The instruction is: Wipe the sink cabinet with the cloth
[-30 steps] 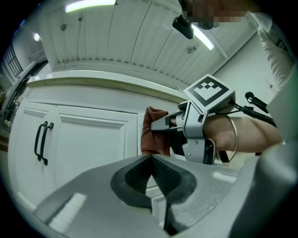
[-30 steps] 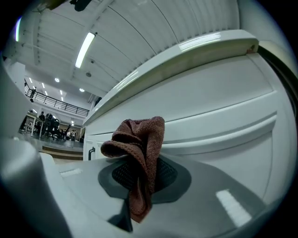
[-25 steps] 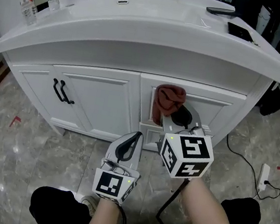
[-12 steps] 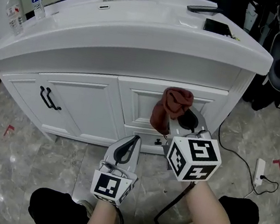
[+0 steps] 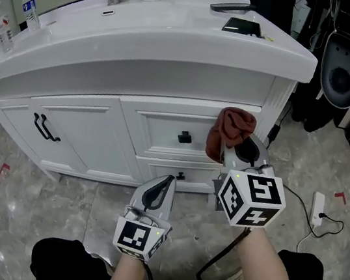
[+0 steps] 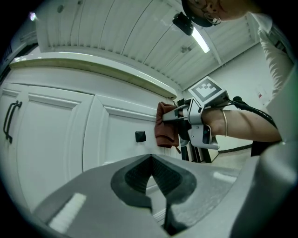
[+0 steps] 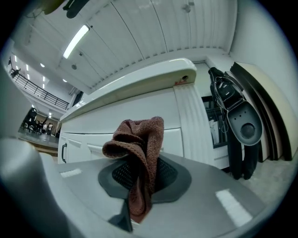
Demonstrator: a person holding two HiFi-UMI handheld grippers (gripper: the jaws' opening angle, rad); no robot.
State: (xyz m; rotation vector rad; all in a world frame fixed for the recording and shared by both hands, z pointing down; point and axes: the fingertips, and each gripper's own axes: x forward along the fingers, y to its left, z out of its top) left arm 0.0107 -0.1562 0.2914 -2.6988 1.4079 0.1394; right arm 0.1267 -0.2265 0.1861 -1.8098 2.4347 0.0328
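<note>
Head view shows the right gripper (image 5: 238, 147) clamped on a rust-brown cloth (image 5: 230, 128), held at the right end of the sink cabinet's (image 5: 90, 132) top drawer (image 5: 161, 126), right of its black knob (image 5: 184, 137). The left gripper (image 5: 168, 180) hangs lower, jaws together on nothing.

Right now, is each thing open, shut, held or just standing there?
cloth: bunched up, clamped in the right hand-held gripper
left hand-held gripper: shut, empty
cabinet doors: shut
top drawer: shut
water bottle: upright, cap on
</note>
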